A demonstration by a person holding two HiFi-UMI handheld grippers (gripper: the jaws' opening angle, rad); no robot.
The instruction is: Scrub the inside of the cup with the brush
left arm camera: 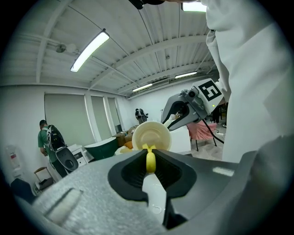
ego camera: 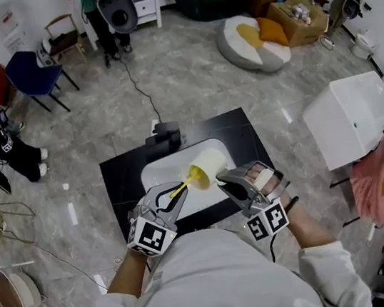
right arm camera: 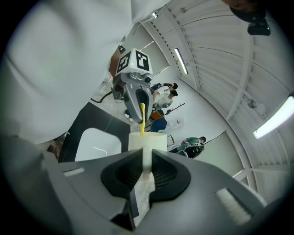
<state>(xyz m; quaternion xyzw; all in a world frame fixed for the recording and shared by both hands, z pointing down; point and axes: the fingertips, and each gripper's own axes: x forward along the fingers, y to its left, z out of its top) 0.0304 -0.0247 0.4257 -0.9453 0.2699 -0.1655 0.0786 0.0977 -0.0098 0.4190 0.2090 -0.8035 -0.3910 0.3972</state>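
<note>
L gripper (left arm camera: pixel 150 164): jaws narrow, clamped on the yellow brush (left arm camera: pixel 150 158) by its handle. The brush runs fwd from the jaws, and its head is at the mouth of the cup (ego camera: pixel 208 162), just inside by the look of it.

R gripper (right arm camera: pixel 146 173): jaws narrow too, pinched on a thin pale part of the cup. Can't tell if it's wall or handle.

Head view: cup is held off the surface, tipped on its side over the white sink basin (ego camera: pixel 158 177), at approx 2 o'clock of the basin's middle. Mouth faces approx 8 o'clock, twd the L gripper. L gripper is at 7 o'clock of the cup, R gripper at 5 o'clock. Basin is set in a black counter (ego camera: pixel 124 173).

White box (ego camera: pixel 351 120) stands at 3 o'clock, well apart from the counter.
</note>
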